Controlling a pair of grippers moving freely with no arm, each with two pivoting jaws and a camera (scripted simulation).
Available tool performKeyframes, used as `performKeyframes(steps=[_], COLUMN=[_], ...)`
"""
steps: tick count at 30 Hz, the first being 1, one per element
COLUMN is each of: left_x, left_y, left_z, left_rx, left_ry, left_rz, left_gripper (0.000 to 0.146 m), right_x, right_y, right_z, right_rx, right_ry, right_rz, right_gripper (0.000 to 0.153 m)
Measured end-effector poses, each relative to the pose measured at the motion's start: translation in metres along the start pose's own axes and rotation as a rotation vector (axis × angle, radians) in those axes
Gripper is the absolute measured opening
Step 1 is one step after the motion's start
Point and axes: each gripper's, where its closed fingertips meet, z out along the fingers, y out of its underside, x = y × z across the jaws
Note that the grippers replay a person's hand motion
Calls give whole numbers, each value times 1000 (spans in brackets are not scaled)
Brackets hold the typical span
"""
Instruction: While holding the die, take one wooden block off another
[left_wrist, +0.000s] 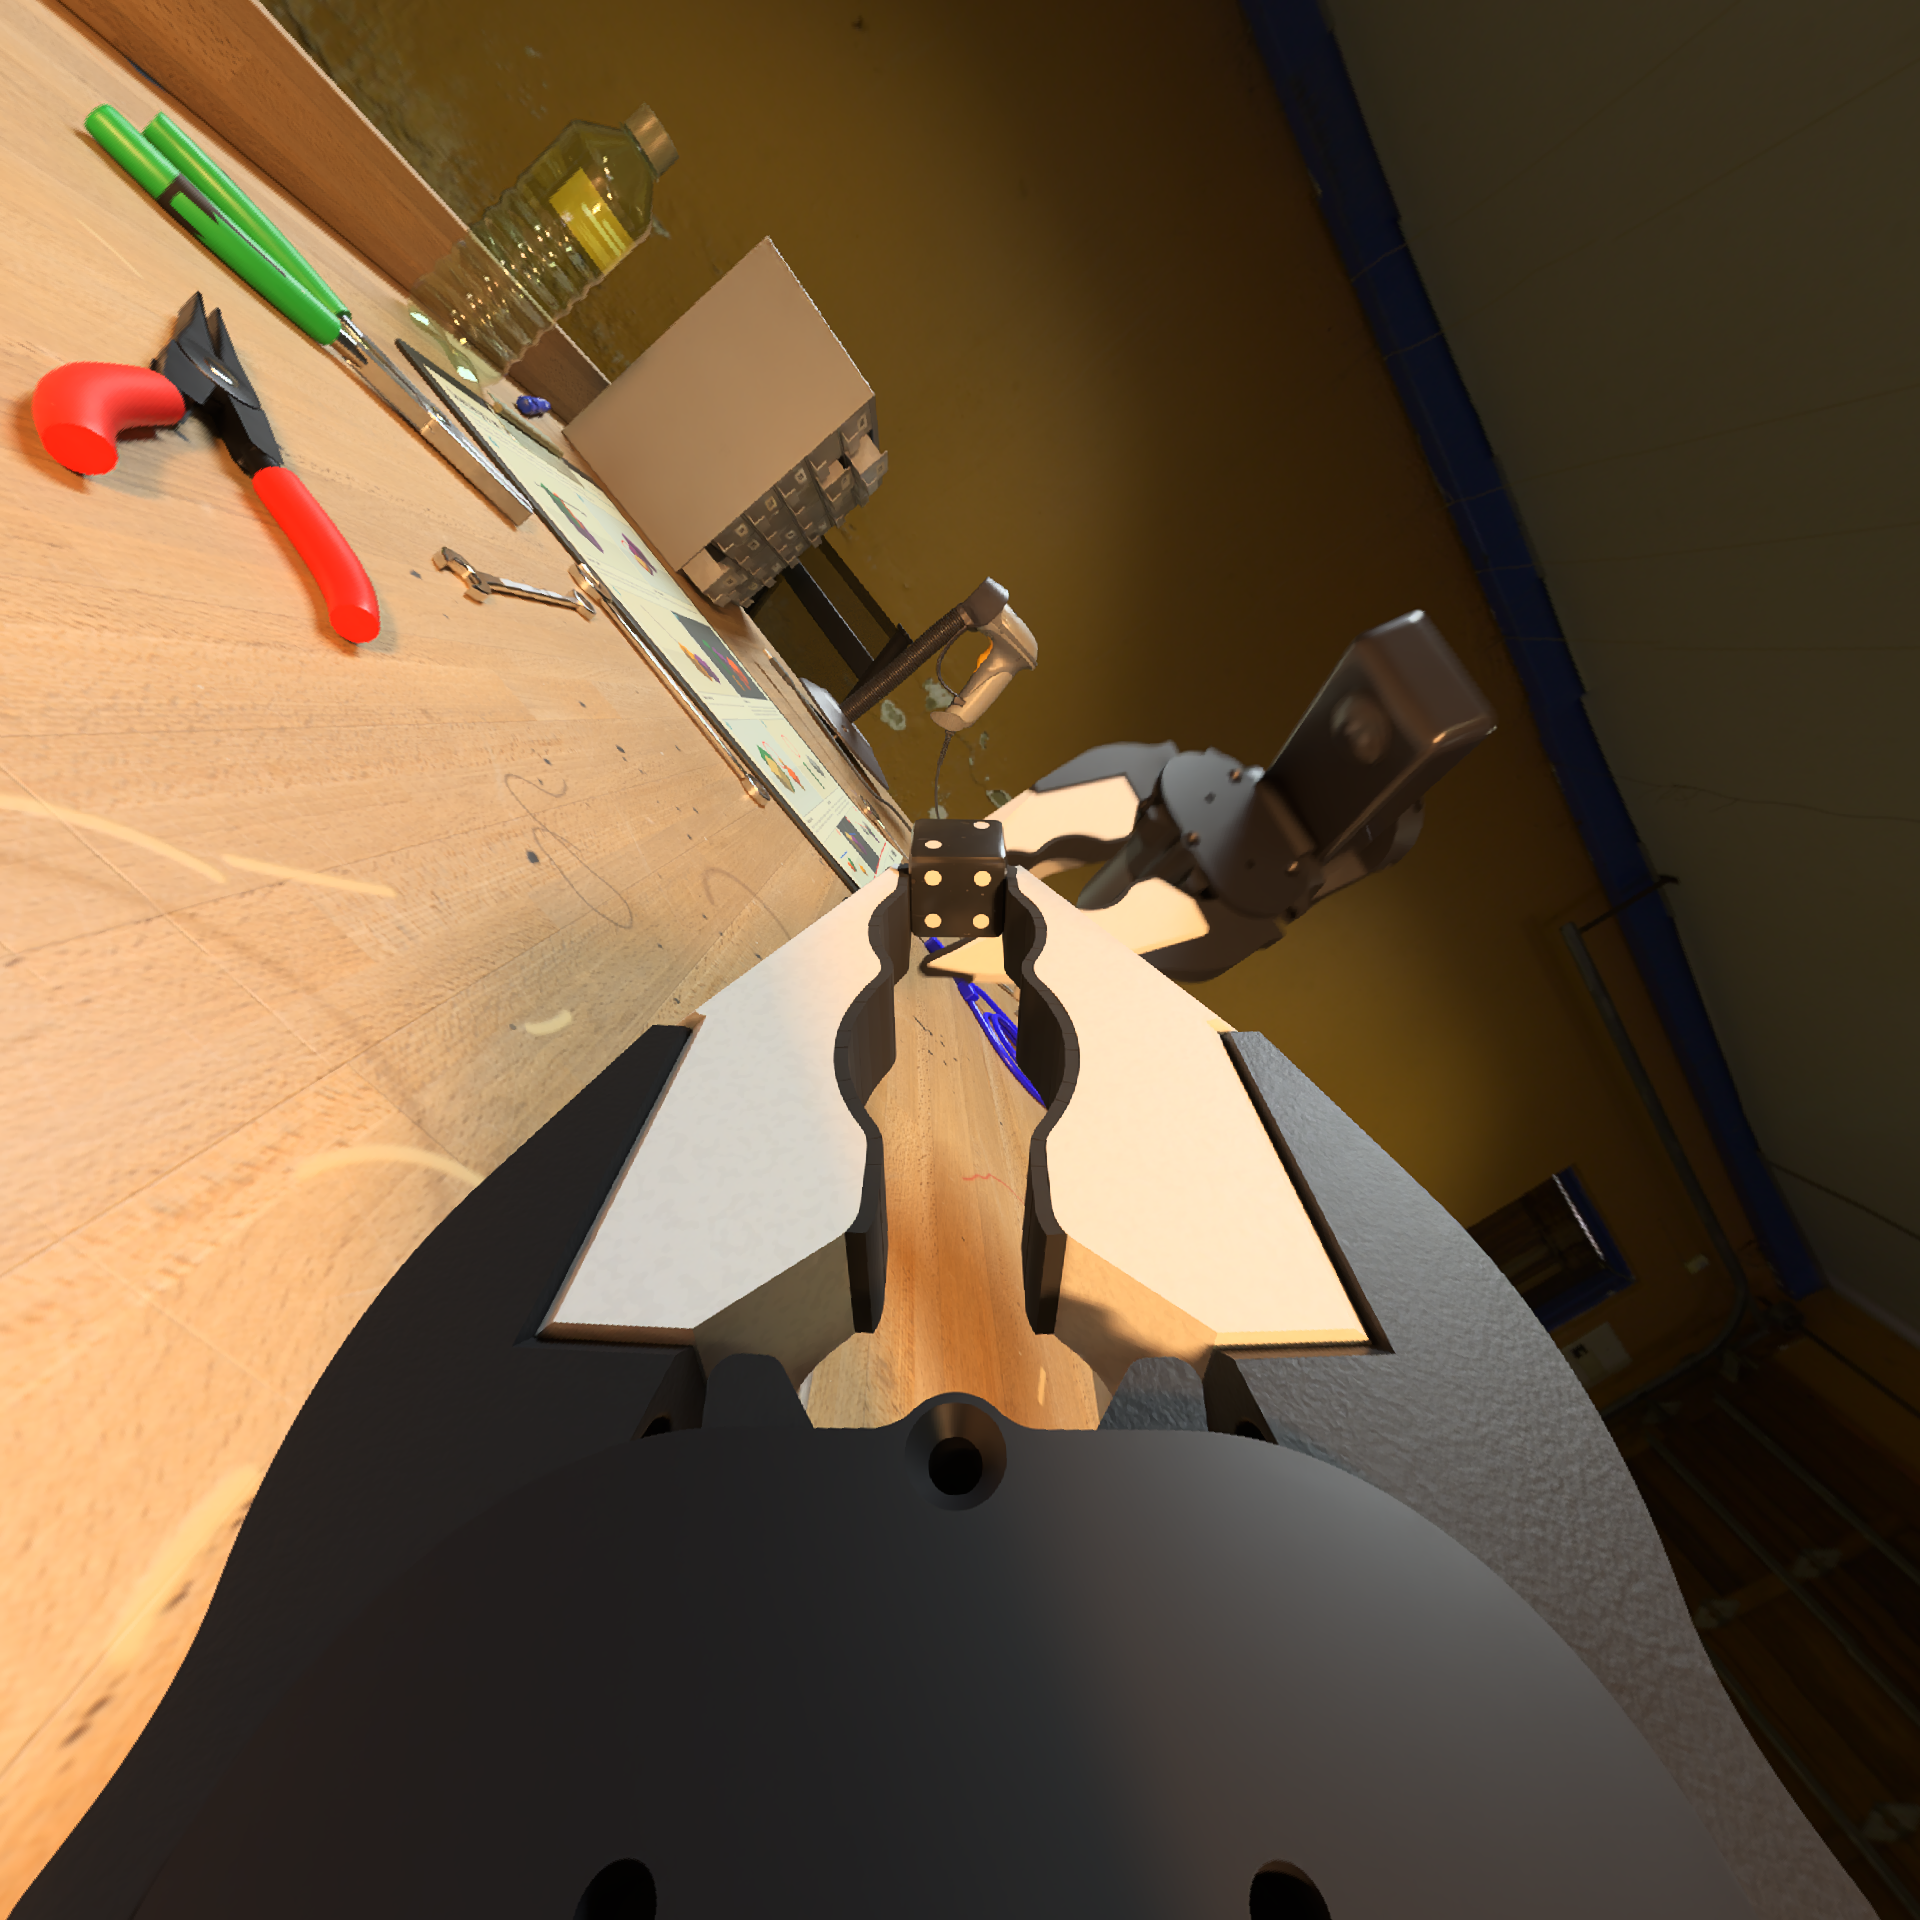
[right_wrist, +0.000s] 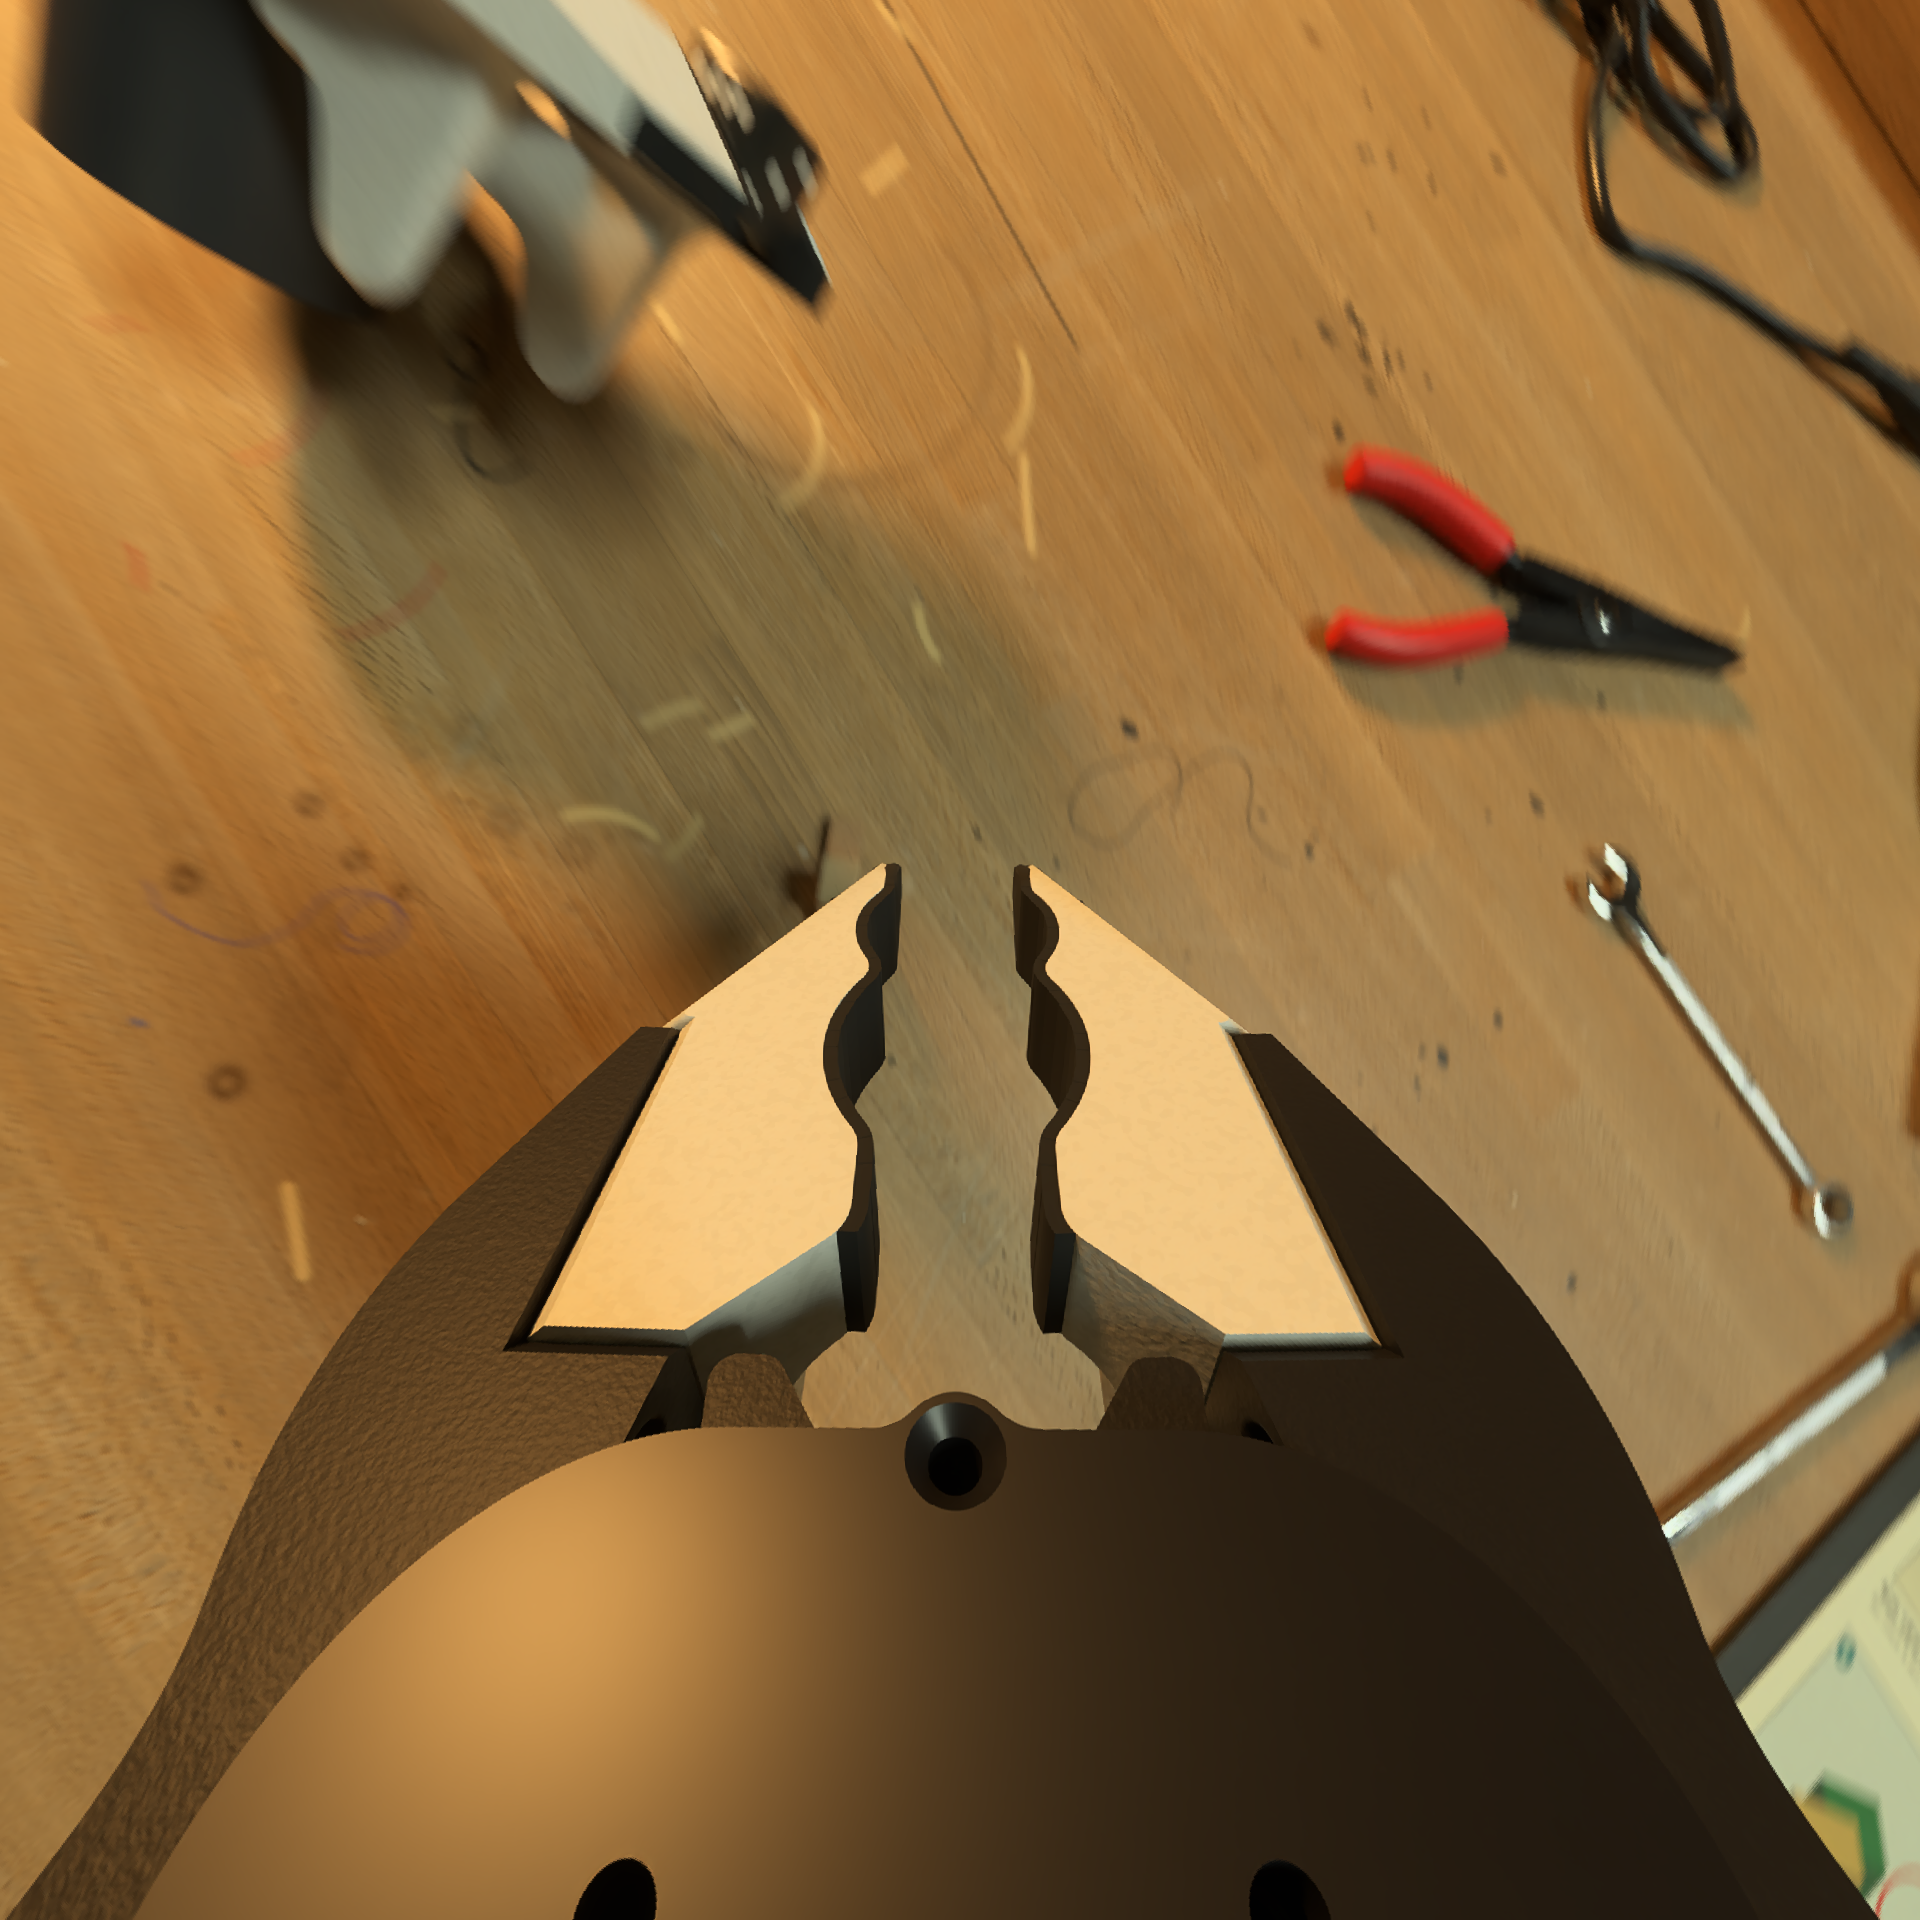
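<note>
My left gripper (left_wrist: 957, 883) is shut on a black die (left_wrist: 957, 878) with white pips, pinched at the fingertips above the wooden table (left_wrist: 312, 831). My right gripper (right_wrist: 957, 883) is open with a narrow gap and holds nothing; it points down at bare table. It also shows in the left wrist view (left_wrist: 1049, 862), just right of and beyond the die. The die (right_wrist: 767, 156) and the left gripper show blurred at the upper left of the right wrist view. No wooden block is clearly visible; a small pale thing (right_wrist: 821, 878) peeks out beside my right gripper's left fingertip.
Red-handled pliers (right_wrist: 1507, 582), a wrench (right_wrist: 1714, 1039) and a black cable (right_wrist: 1662, 104) lie to the right. Green pens (left_wrist: 218, 223), a bottle (left_wrist: 561, 229), a grey drawer box (left_wrist: 727, 416), a printed sheet (left_wrist: 644, 592) and a blue thing (left_wrist: 997, 1029) line the table's far side.
</note>
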Motion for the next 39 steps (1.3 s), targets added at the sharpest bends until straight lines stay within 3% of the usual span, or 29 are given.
performKeyframes(steps=[4,11,13,15,19,22,26,29,32,39], left_x=[1,9,13,17,20,20,21,21,21,21], left_y=[0,1,2,3,4,4,4,5,5,6], left_z=[0,-2,-2,-2,-2,-2,-2,-1,-1,-1], left_rx=[0,10,9,0,-3,-5,-6,-12,-14,-16], left_ry=[7,54,83,108,127,132,135,136,137,139], left_rz=[7,41,55,69,88,86,86,83,82,82], left_gripper=[16,16,16,16,16,16,16,16,16,16], right_x=[20,82,86,86,80,74,49,10,-4,-20], right_y=[43,71,74,75,72,83,101,119,138,143], right_z=[-11,-89,-97,-93,-83,-82,-71,-50,-49,-55], right_rx=[25,433,492,507,442,432,396,188,50,108], right_ry=[209,990,1111,1147,1121,1019,715,430,403,308], right_rz=[89,148,141,110,12,123,437,429,364,509], right_gripper=[21,16,13,11,10,10,13,13,14,16])
